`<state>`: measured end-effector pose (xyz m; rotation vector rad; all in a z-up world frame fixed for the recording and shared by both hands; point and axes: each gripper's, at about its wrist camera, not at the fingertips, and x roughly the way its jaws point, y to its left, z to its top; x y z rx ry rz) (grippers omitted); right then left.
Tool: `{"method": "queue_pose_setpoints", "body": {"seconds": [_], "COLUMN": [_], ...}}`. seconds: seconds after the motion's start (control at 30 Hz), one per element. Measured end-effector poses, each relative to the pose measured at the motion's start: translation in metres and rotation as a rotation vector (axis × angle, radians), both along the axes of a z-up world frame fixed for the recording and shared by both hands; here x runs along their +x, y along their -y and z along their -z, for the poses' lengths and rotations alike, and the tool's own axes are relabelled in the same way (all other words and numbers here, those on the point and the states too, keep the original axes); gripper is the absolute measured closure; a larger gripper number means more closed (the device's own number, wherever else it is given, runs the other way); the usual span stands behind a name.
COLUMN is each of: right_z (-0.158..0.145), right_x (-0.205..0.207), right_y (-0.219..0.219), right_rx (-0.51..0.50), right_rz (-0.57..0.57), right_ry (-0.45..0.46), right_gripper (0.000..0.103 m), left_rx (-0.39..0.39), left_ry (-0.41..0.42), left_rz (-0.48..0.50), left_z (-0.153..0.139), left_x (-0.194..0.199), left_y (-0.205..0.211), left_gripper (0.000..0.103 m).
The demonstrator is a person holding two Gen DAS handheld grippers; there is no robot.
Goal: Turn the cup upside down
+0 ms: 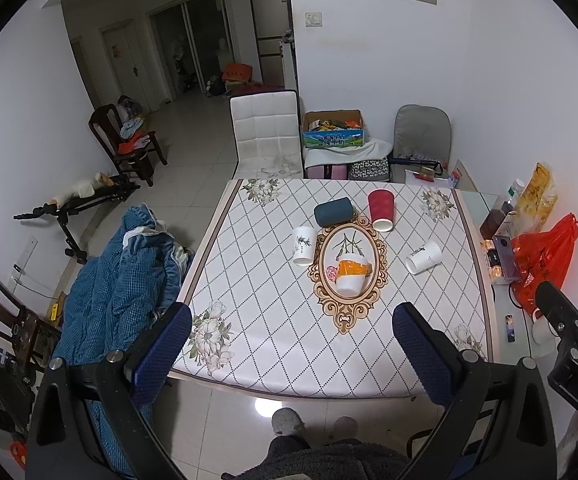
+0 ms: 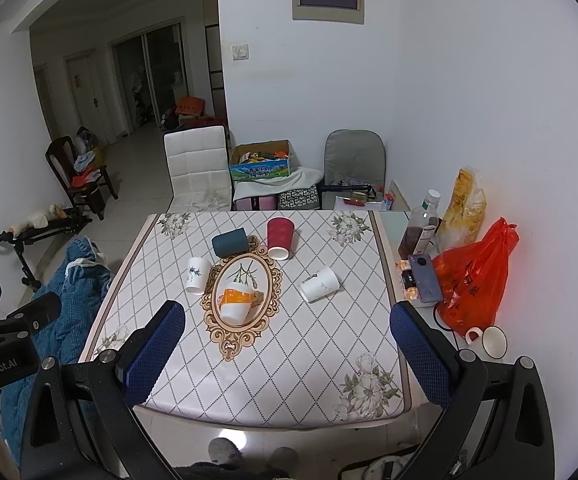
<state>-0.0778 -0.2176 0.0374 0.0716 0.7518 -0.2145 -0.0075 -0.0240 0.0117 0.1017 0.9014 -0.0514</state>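
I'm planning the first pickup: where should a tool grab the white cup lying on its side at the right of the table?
Grip the white cup across its side wall near the middle, coming down from above. It lies tipped over with its open mouth toward the near left, apart from the other cups, so the right tool, standing open, likely has room to close on it.

Worktop (image 2: pixel 297 380), patterned cloth: five cups on it — red (image 2: pixel 279 238), dark blue (image 2: pixel 230 242), orange-banded (image 2: pixel 237 304), two white (image 2: pixel 197 275) (image 2: pixel 320 284).
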Motion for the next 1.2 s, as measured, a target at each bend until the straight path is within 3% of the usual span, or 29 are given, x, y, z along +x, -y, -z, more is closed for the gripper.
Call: {"method": "queue_pose_setpoints", "body": {"seconds": [1.2], "right_z": [0.01], "right_x": [0.005], "right_y": [-0.004], "right_rx": [0.013], "right_rz": [-0.011], "right_ry": [-0.016], "right_gripper": [0.0], "left_rx": [-0.005], "left_ry": [-0.01], "left_rz": [0.011], "left_z": [0.01], "left_x": [-0.001], "left_y": [0.001], "left_gripper": [0.0]}}
